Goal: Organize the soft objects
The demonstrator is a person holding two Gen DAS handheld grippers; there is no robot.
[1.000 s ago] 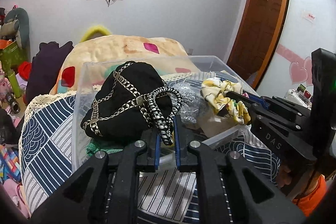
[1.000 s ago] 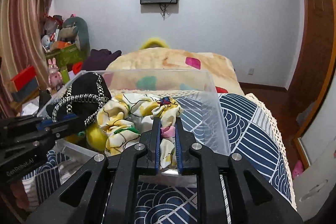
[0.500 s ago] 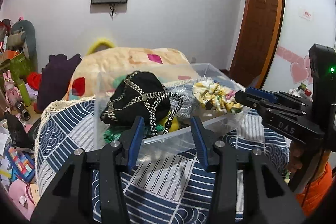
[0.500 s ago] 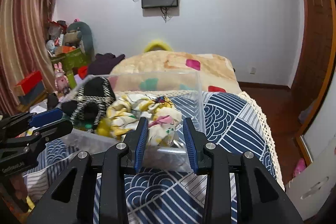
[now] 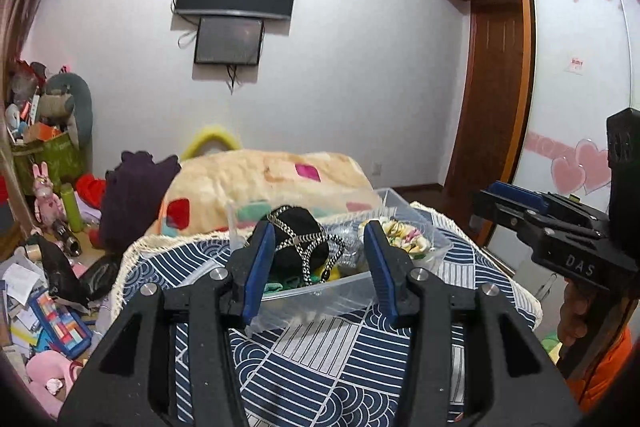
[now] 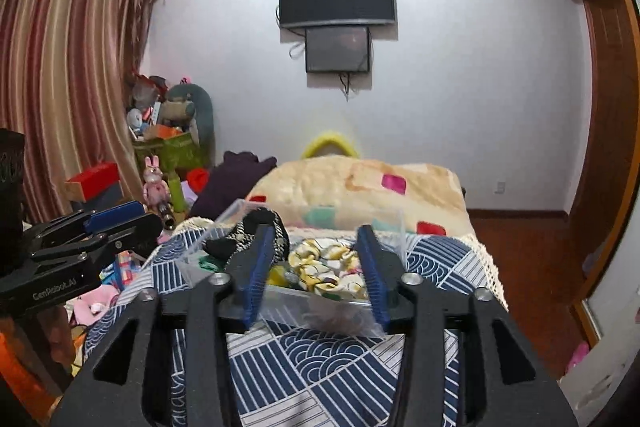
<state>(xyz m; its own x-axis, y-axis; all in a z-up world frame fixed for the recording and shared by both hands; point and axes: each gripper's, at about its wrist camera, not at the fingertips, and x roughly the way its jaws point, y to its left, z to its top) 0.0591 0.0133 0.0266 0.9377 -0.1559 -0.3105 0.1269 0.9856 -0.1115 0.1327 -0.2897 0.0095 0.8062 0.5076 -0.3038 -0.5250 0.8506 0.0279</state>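
Both tools empty: left gripper (image 5: pixel 320 259) and right gripper (image 6: pixel 316 267) spread wide, short of the clear plastic bin (image 5: pixel 332 297). Black chain-strapped bag (image 5: pixel 298 235) and floral scrunchie (image 6: pixel 324 267) lie inside it.

Risk: bin heaped; chain may snag and spill.

Bin rests on wave-patterned quilt (image 6: pixel 320 359); TV (image 6: pixel 336 1) on the wall beyond.
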